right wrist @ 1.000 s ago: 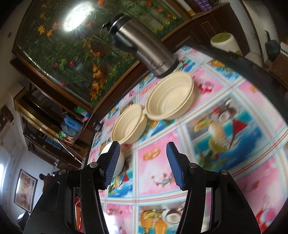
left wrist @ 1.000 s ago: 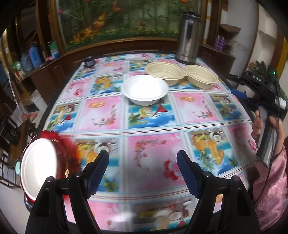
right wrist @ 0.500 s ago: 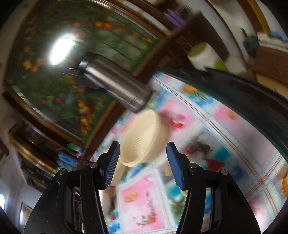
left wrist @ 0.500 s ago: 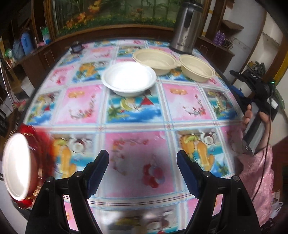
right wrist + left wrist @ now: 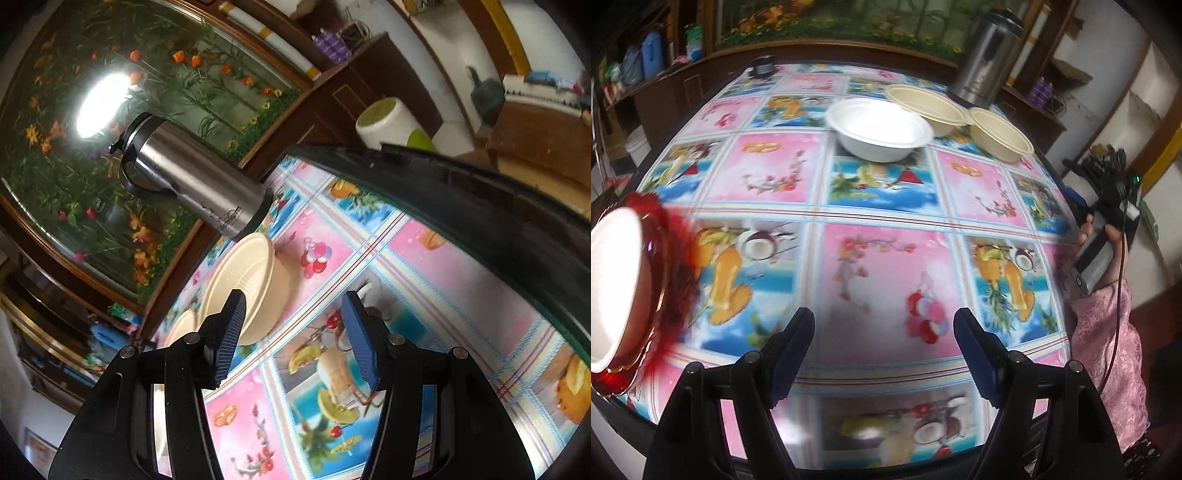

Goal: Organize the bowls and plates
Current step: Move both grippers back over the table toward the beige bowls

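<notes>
the left gripper hangs over the patterned tablecloth, jaws wide with nothing between them. ahead of it sits a white bowl; two cream bowls lie just beyond to its right. the right gripper stands partly open and empty, one cream bowl just ahead-left.

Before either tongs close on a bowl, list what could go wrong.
1. The two beige bowls sit rim to rim, so lifting one may drag the other.
2. The steel flask stands just behind them; a reach could knock it.
3. The red plate sits at the table edge and might be nudged off.
</notes>
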A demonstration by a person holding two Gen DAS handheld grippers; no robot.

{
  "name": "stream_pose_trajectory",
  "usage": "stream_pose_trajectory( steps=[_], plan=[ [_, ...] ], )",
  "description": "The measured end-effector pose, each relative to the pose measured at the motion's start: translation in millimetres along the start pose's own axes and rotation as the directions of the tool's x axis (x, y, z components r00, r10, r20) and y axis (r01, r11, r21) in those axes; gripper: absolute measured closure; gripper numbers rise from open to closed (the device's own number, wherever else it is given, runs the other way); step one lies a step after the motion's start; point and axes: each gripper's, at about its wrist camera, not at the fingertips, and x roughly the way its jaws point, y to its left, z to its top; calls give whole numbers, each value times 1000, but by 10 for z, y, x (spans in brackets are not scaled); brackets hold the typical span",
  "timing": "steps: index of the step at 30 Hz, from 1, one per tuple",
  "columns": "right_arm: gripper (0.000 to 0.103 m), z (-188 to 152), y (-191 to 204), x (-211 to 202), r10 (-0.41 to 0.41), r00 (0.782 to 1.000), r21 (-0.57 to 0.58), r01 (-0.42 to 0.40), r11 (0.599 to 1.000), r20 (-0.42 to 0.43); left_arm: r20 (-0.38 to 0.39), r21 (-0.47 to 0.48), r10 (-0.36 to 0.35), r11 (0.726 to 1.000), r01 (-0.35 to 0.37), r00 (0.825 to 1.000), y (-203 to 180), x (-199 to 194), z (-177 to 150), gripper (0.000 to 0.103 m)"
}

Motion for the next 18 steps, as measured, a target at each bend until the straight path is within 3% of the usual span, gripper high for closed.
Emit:
stream_pose_trajectory(
  steps=[8,18],
  plan=[
    [49,-31,-81,-29,-36,999,24,36,999,18,4,-52,-18,998,18,1000,189,-8,-5,25],
    [49,-42,-75,34,-18,1000,24,19,1000,-22,-18,-22,-13,1000,13,1000,82,62,-19,25]
  ],
)
